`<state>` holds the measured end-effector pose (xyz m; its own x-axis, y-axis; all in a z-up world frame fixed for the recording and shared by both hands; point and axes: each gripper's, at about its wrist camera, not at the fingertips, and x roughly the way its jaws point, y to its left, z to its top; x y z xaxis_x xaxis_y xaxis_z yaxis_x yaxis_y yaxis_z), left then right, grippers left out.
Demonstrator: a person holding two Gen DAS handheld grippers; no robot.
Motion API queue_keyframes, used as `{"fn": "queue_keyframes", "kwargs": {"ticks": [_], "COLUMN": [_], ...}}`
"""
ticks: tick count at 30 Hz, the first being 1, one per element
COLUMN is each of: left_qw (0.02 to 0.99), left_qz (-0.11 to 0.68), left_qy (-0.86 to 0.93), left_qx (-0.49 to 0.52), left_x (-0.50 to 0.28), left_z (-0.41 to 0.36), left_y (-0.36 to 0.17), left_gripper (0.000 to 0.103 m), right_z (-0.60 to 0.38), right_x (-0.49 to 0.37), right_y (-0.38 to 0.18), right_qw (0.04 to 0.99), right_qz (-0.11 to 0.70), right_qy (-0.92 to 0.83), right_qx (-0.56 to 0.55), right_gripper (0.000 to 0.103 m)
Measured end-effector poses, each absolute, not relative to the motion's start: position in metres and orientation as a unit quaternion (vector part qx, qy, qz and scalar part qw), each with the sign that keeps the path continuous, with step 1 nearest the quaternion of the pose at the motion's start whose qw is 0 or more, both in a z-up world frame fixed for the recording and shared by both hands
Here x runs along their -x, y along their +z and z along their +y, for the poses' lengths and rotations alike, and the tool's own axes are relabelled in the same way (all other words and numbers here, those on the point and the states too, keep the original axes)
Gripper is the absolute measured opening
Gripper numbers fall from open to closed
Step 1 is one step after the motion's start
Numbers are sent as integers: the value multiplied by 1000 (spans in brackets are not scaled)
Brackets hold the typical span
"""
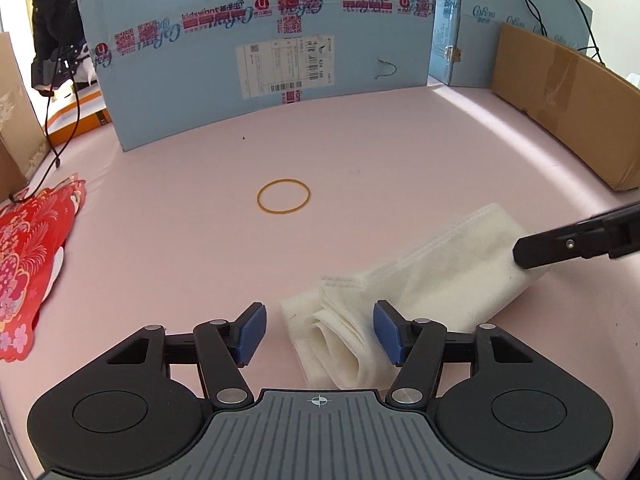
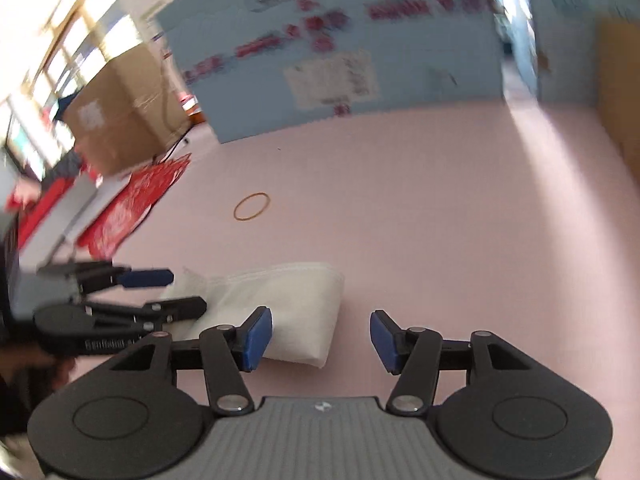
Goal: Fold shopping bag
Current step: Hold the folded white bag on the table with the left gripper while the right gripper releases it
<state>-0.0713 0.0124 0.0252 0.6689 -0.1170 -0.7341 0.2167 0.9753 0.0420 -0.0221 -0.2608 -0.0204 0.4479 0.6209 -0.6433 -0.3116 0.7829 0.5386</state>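
Shopping bag, folded white, lying on pink table w/ left gripper & right gripper both hanging released, jaws apart.

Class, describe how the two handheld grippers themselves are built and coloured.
Both the left gripper and the right gripper look alike: black linkage arms with silver pivot pins, blue ribbed pads on the fingers, and a grey ridged base between round black housings.

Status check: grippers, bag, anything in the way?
Both hand-held grippers, left and right, open. Folded white shopping bag released on mat. Rubber band lies clear beyond.
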Motion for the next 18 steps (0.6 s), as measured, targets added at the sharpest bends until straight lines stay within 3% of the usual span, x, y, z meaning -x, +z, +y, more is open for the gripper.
{"fn": "queue_keyframes", "kwargs": {"ticks": [1, 2, 3, 9, 18], "left_qw": [911, 911, 910, 903, 919], "left_qz": [397, 398, 399, 411, 303], "left_qy": [-92, -91, -88, -68, -159], "left_qx": [-62, -62, -64, -103, -197], "left_x": [72, 73, 74, 84, 97], "left_z": [13, 14, 15, 21, -19], "left_y": [25, 26, 26, 39, 59], "left_gripper": [60, 60, 60, 59, 59], "right_z": [-266, -266, -262, -236, -217], "right_x": [16, 13, 10, 8, 8], "right_y": [-27, -29, -29, -24, -16], "right_qw": [822, 821, 821, 821, 824], "right_qz": [449, 449, 451, 443, 440], "right_qy": [282, 283, 287, 325, 339], "right_qx": [-209, -211, -202, -154, -110], "right_gripper": [49, 33, 32, 31, 30]}}
